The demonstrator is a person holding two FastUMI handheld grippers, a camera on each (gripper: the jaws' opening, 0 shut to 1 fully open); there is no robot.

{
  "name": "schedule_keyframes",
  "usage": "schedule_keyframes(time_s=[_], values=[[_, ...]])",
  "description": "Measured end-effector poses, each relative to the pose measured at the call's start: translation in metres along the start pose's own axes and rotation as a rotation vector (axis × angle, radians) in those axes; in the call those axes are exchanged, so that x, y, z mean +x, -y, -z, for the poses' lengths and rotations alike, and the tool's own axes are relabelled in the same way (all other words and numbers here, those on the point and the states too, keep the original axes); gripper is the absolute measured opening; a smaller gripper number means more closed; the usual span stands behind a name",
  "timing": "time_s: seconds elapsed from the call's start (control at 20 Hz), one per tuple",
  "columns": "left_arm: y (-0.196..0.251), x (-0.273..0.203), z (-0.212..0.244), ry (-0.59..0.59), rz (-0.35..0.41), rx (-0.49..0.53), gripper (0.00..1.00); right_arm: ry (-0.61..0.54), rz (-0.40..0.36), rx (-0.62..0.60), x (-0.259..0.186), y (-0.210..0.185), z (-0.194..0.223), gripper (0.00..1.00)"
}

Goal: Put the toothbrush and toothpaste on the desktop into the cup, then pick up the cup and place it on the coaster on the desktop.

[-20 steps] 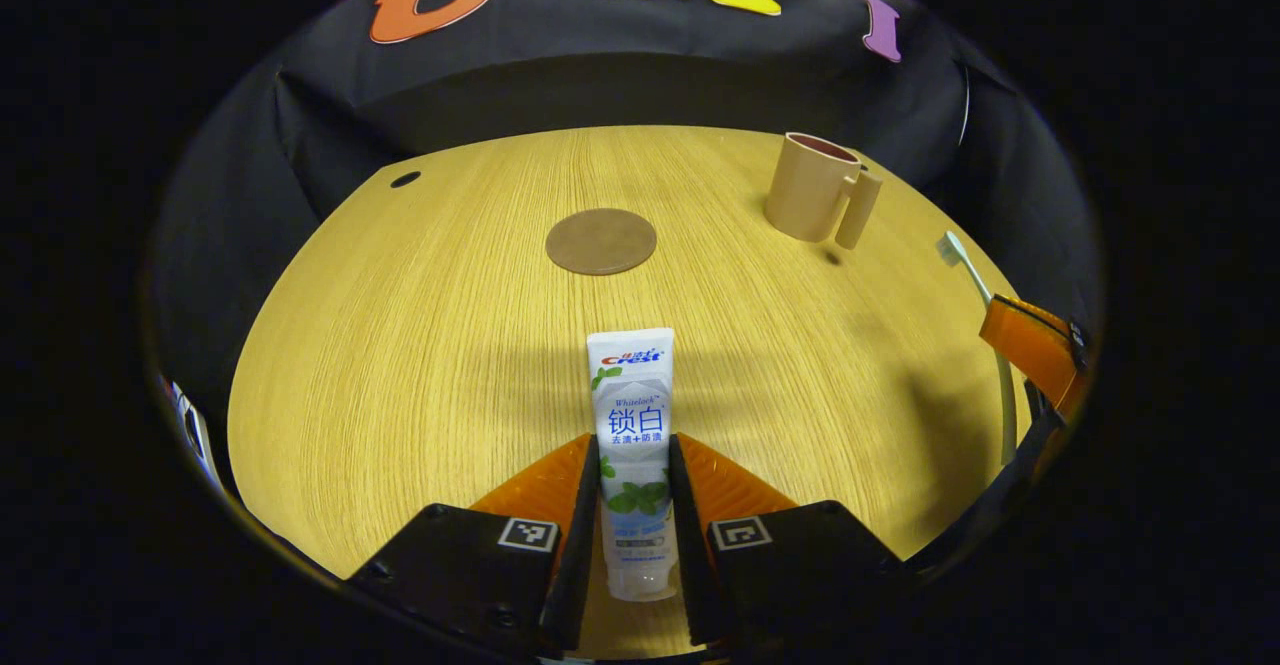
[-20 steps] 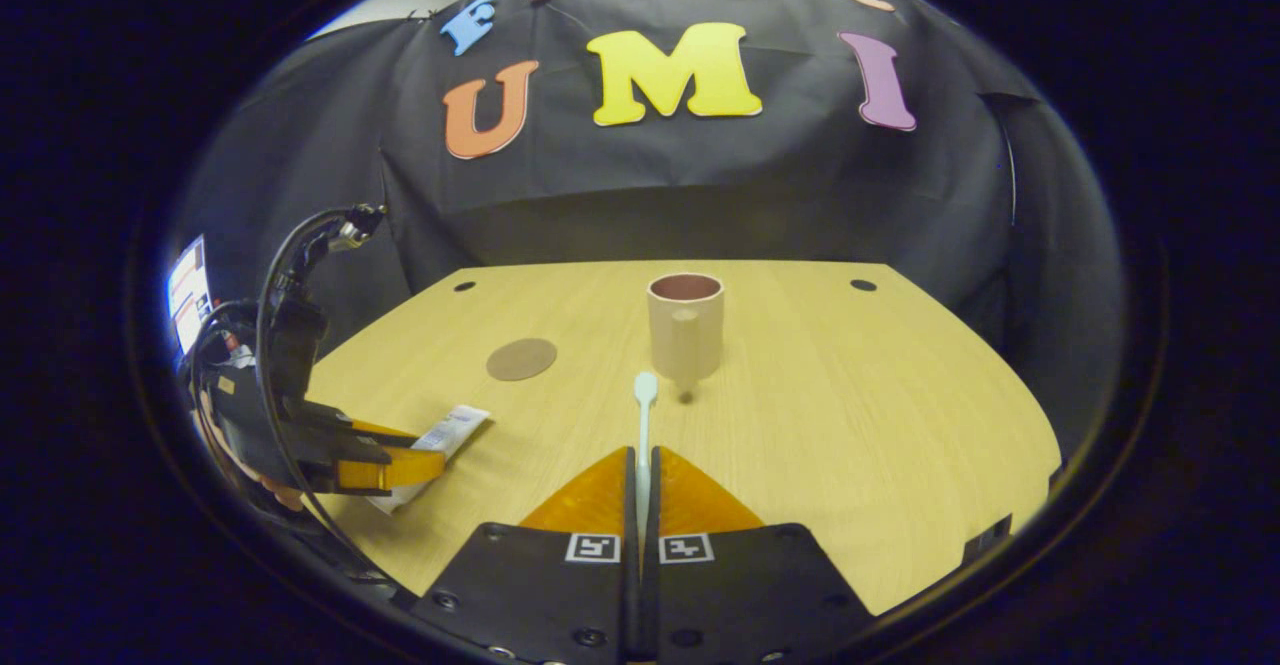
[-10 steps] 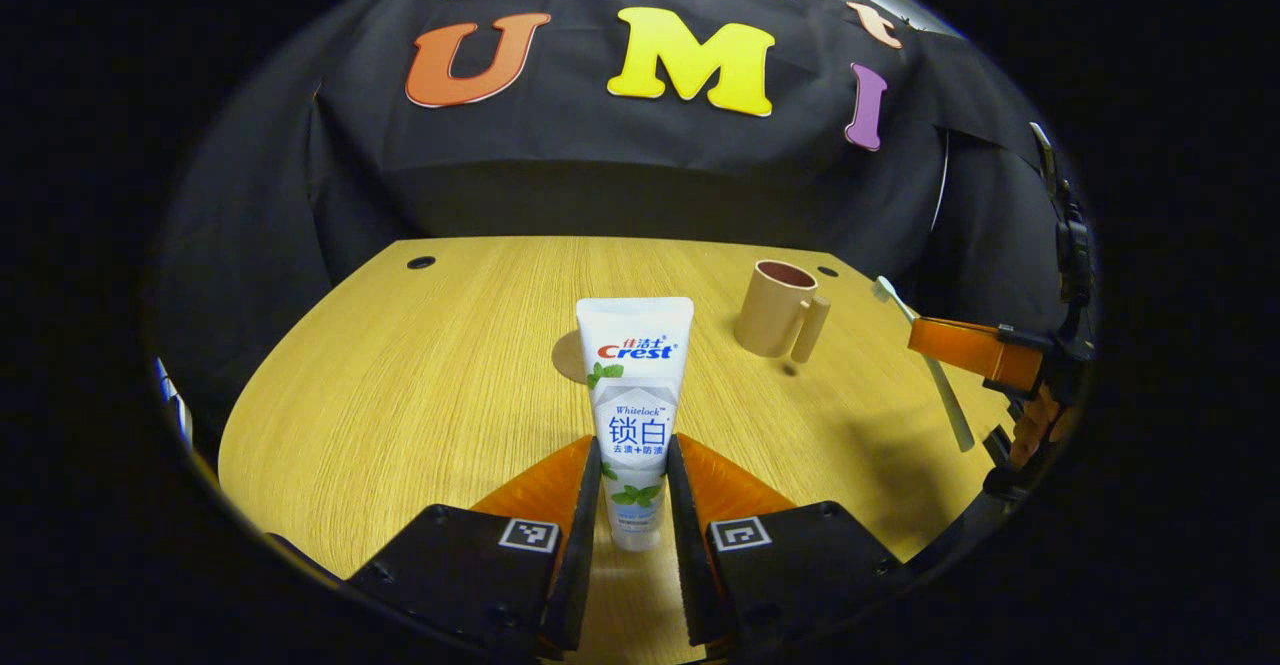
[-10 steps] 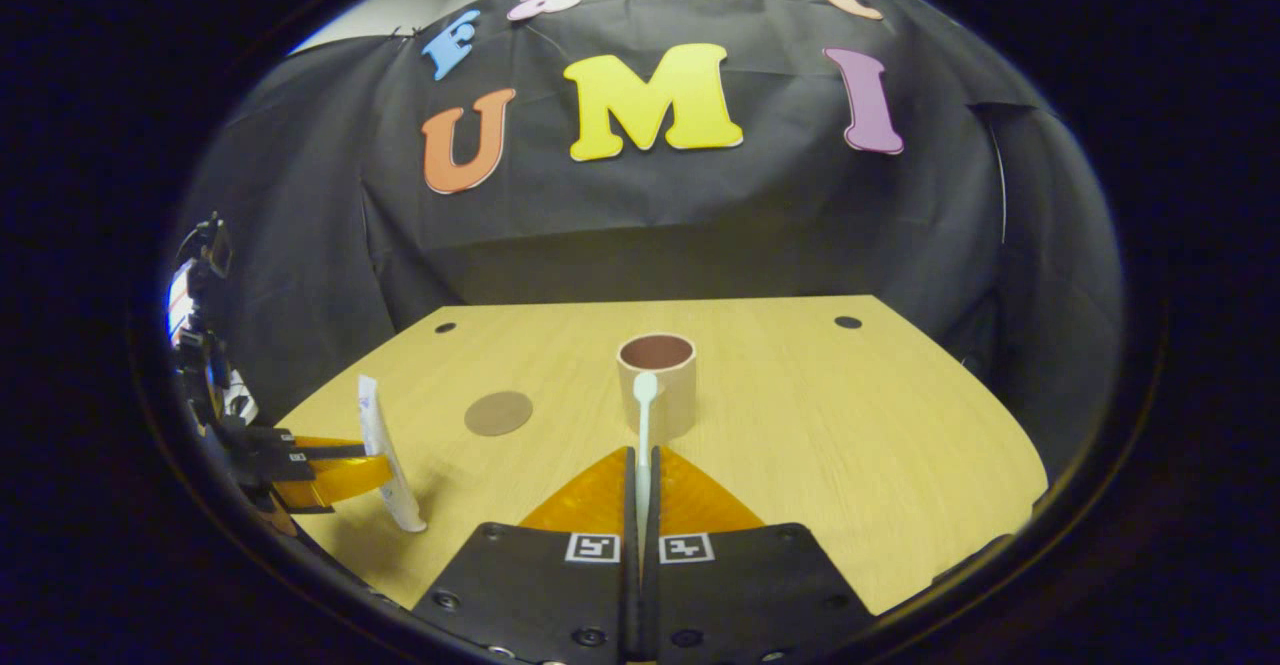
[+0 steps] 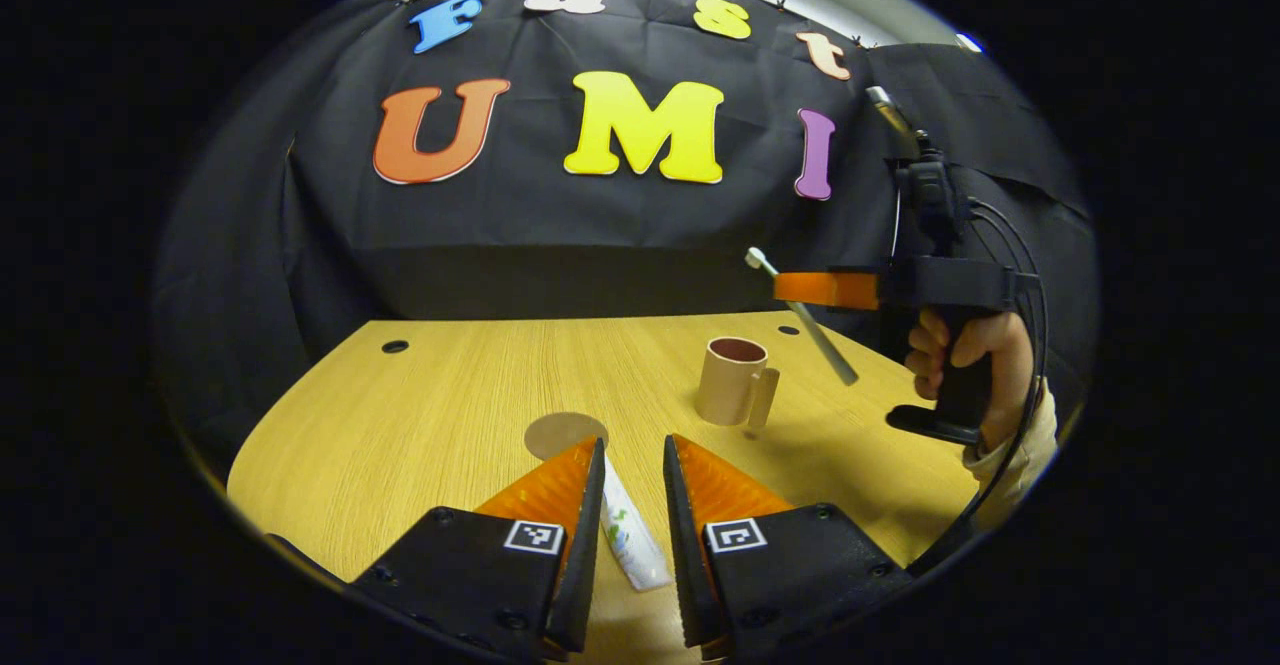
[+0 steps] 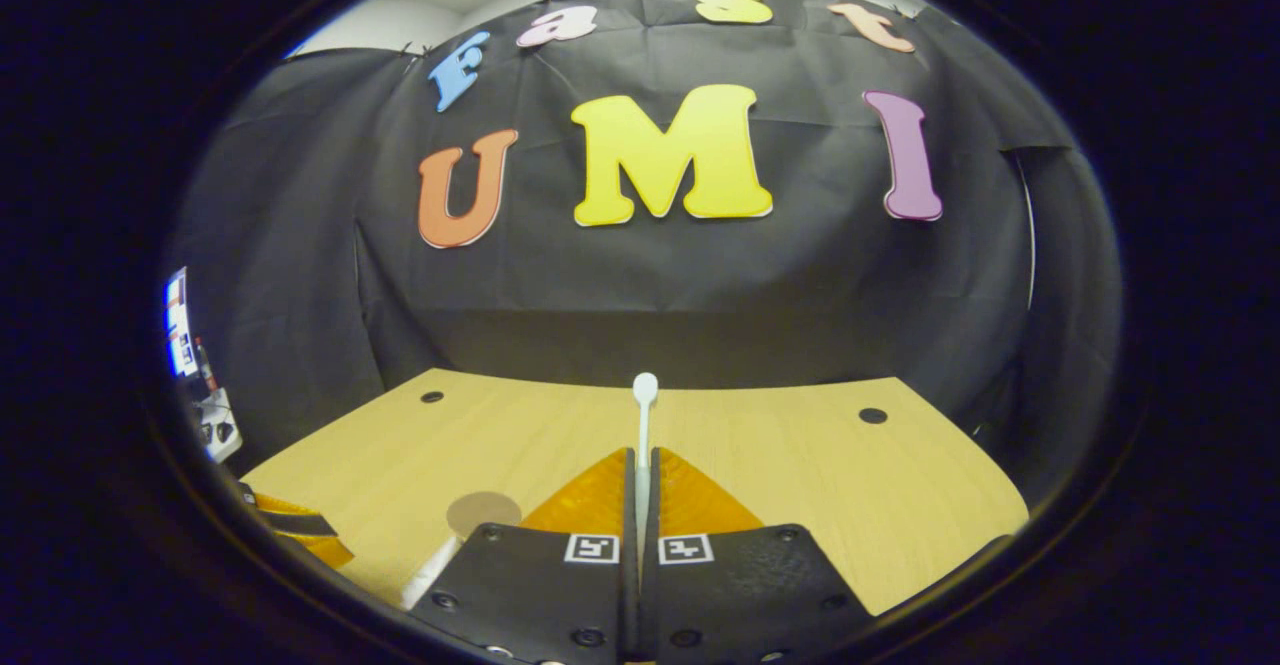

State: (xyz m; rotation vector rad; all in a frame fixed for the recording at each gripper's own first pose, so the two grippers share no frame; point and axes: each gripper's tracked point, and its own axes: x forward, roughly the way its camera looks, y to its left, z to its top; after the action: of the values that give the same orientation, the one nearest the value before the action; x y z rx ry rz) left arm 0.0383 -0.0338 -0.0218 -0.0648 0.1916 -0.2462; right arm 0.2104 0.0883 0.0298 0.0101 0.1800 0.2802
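Open desktop [image 5: 420,415] around cup [image 5: 730,381]; right jaws clamping raised toothbrush [image 6: 644,425], left jaws loosely flanking toothpaste [image 5: 628,535].

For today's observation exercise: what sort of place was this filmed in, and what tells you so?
Most likely a staged recording booth, not a real bathroom. A black cloth wall backs a bare wooden desktop with drilled holes, and a hand holds a gripper rig clamping a toothbrush above a cup.

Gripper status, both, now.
Left gripper: toothpaste tube hangs tilted between the jaws; a firm clamp cannot be told.
Right gripper: closed on the toothbrush, lifted above the cup.
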Motion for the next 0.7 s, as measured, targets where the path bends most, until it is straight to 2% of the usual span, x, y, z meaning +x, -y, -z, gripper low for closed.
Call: schedule_keyframes(time_s=[0.2, 0.4, 0.7], values=[[-0.007, 0.013, 0.027, -0.104, -0.002, -0.043, 0.36, -0.003, 0.009, 0.013, 0.024, 0.009, -0.005, 0.00], [-0.008, 0.019, 0.053, -0.192, 0.001, -0.101, 0.36, 0.001, 0.018, 0.016, 0.023, 0.018, -0.008, 0.00], [0.010, 0.038, 0.099, -0.428, 0.004, -0.160, 0.39, 0.025, -0.013, 0.021, 0.014, 0.016, -0.015, 0.00]])
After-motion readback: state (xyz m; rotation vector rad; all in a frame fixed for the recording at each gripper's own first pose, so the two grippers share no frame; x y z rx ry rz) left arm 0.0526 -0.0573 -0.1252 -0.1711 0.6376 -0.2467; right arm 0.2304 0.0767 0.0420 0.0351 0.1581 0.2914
